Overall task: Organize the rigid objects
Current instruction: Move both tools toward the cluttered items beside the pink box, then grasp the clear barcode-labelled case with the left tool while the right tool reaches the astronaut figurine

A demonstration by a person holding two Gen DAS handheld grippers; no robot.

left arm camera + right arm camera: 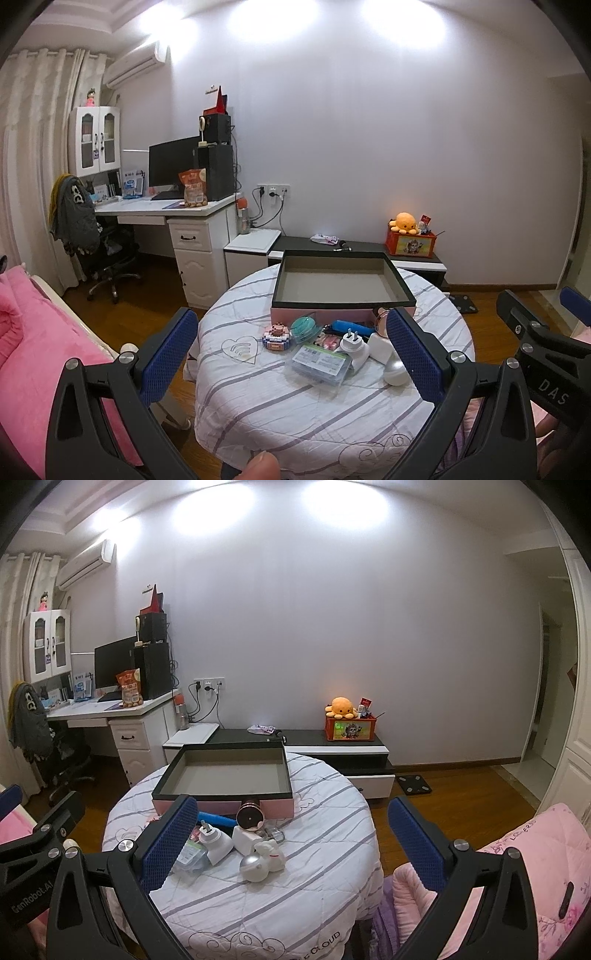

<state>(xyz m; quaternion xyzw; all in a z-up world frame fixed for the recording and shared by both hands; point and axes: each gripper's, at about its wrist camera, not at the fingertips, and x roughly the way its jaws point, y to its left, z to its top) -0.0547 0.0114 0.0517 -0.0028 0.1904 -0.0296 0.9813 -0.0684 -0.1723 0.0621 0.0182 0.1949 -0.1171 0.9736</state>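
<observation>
A round table point(258, 413) with a striped cloth holds an empty open box point(332, 284) with a dark rim and pink sides; the box also shows in the right wrist view point(225, 768). In front of the box lies a cluster of small items: a brick-built cake point(275, 336), a teal disc point(304, 326), a blue tube point(351, 326), a white plug adapter point(352, 345), a clear plastic case point(319, 363), a white dome point(255, 867) and a white figurine point(271, 853). My left gripper point(291, 362) is open above the table's near side. My right gripper point(291, 842) is open and empty, right of the cluster.
A white desk point(166, 210) with a monitor, an office chair point(99, 258) and a low cabinet point(354, 247) with an orange plush toy stand along the far wall. Pink bedding point(37, 332) lies at the left, and more at the right point(535, 867). The floor is wood.
</observation>
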